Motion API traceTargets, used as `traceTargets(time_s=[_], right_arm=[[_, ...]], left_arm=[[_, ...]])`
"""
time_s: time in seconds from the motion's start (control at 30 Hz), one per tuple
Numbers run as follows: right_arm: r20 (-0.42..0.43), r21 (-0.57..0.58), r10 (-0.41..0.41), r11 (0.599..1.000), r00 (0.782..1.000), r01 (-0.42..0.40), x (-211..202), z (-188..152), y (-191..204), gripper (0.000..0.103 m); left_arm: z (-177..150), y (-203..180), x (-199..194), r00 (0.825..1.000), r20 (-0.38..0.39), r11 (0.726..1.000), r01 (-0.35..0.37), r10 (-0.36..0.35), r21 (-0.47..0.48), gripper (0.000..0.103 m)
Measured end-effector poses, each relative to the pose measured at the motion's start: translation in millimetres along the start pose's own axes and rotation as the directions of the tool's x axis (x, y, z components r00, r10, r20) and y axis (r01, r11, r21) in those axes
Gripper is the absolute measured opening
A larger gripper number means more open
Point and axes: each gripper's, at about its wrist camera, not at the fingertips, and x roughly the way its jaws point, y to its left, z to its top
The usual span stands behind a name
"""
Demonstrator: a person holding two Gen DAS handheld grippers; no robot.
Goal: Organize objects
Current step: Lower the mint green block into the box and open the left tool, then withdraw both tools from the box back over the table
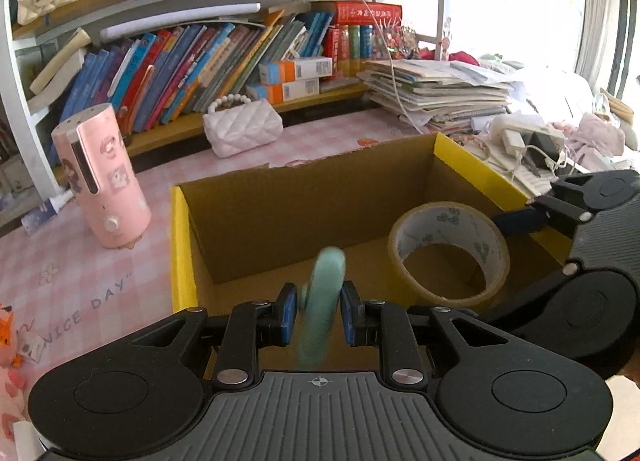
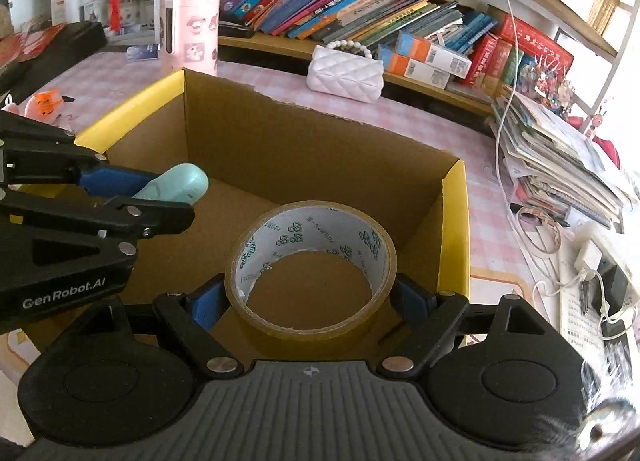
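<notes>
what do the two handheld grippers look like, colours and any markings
Both match: the left gripper and right gripper have black linkage arms with silver rivets, blue pads on the fingers, and a ribbed dark grey base bearing a small crosshair mark between two round black housings. White "GenRobot.AI" lettering shows on the left gripper's side. No cables or sleeves are visible.

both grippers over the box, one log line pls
left gripper: shut on teal object | right gripper: shut on tape roll | both above cardboard box

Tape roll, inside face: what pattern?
White with small green printed logos on the tape roll; outer side tan. Clearest in the right wrist view.
</notes>
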Motion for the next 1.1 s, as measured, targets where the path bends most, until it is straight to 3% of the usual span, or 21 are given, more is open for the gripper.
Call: traceTargets(time_s=[0.4, 0.5, 0.57, 0.63, 0.87, 1.1], right_arm=[[-0.018, 0.038, -0.044, 0.998, 0.999, 0.044, 0, -2, -3, 0.085], [-0.002, 0.053, -0.042, 0.998, 0.999, 0.042, -2, -3, -2, 0.085], [0.003, 0.063, -0.045, 0.997, 0.999, 0.045, -5, -5, 0, 0.086], [0.034, 0.069, -0.058, 0.996, 0.998, 0.055, -13, -6, 2, 0.087], [0.143, 0.112, -0.129, 0.987, 0.981, 0.114, -52, -2, 8, 0.092], [0.229, 0.243, -0.231, 0.954, 0.946, 0.174, -97, -15, 22, 0.092]], left_arm=[[5, -4, 5, 1.0, 0.027, 0.998, 0.006, -0.008, 0.06, 0.024], [3, -6, -1, 1.0, 0.029, 0.997, 0.006, -0.008, 0.07, 0.043], [1, -6, -13, 0.997, 0.078, 0.998, -0.023, 0.019, 0.054, 0.068], [1, -3, -28, 0.991, 0.131, 0.999, -0.028, 0.023, 0.034, 0.079], [-2, 2, -83, 0.967, 0.25, 0.999, -0.043, 0.044, -0.011, 0.084], [-26, 19, -129, 0.954, 0.289, 0.994, -0.047, 0.073, -0.096, 0.085]])
